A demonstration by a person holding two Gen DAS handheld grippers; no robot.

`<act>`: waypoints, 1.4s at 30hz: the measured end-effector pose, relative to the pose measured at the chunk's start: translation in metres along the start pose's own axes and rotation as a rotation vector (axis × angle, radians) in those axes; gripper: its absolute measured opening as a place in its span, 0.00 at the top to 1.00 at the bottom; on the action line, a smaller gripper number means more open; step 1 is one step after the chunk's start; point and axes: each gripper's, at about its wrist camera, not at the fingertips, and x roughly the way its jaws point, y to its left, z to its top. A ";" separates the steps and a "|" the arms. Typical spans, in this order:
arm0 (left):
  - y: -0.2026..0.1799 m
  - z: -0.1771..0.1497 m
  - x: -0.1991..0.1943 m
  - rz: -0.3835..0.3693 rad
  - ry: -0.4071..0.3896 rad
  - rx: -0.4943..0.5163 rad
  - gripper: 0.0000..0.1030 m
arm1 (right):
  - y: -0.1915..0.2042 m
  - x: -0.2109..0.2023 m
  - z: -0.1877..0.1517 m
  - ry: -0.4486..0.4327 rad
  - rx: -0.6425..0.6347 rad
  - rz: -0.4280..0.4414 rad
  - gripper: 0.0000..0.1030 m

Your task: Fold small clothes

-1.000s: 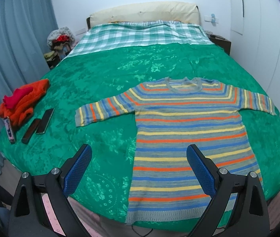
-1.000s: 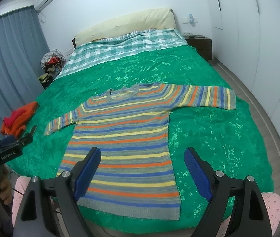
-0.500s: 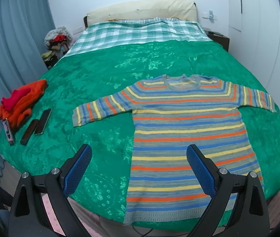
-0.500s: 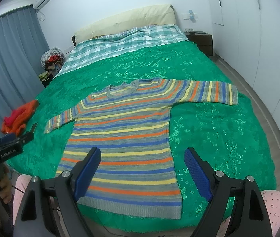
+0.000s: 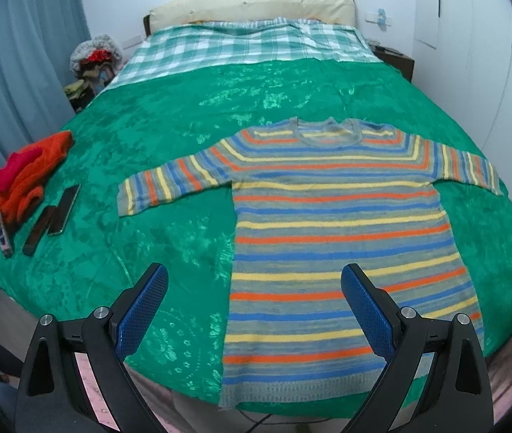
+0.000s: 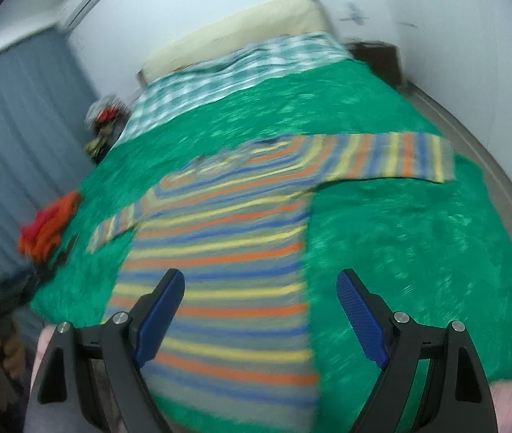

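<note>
Hovering above the foot of the bed (image 5: 169,133), the left gripper (image 5: 252,310) stood with its jaws spread wide and nothing between them, angled down toward the sweater's hem. The right gripper (image 6: 259,312) was held likewise, jaws well apart and empty, over the lower body of the garment (this view was blurred throughout).

The striped sweater (image 5: 335,223) lay flat and face up on the green bedspread (image 5: 148,245), its hem just short of the bed's near edge and its neck toward the headboard. Both sleeves were stretched straight out to the sides; the one on the right of the left wrist view ended close to the bed's side edge, while the other ended with a broad stretch of bare bedspread beyond it.

Farther left, near the bed's other side edge, sat an orange and red pile of clothes (image 5: 25,176) with three dark phone-like objects (image 5: 63,209) beside it. Beyond the sweater the bedspread ran clear up to a checked blanket (image 5: 245,43) and a cream pillow (image 5: 252,3).
</note>
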 end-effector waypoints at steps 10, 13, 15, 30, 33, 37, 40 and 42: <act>0.004 -0.009 0.033 0.032 0.090 -0.038 0.05 | -0.231 0.074 0.087 0.009 0.548 -0.003 0.19; 0.004 -0.013 0.040 0.064 0.112 -0.025 0.05 | -0.254 0.100 0.100 0.035 0.564 -0.036 0.24; 0.006 -0.016 0.045 0.083 0.133 -0.024 0.05 | -0.261 0.111 0.108 0.036 0.556 -0.054 0.25; 0.009 -0.027 0.065 0.093 0.183 -0.052 0.05 | -0.225 0.133 0.156 0.133 0.250 -0.348 0.96; 0.015 -0.030 0.067 0.079 0.177 -0.073 0.05 | -0.179 0.115 0.177 0.079 0.125 -0.367 0.96; 0.023 -0.035 0.078 0.061 0.188 -0.105 0.05 | -0.090 0.100 0.207 0.031 0.003 -0.162 0.96; 0.030 -0.037 0.084 0.050 0.190 -0.129 0.05 | -0.009 0.117 0.220 0.071 -0.102 -0.016 0.96; 0.036 -0.038 0.086 0.053 0.185 -0.142 0.05 | 0.029 0.132 0.222 0.093 -0.134 0.045 0.96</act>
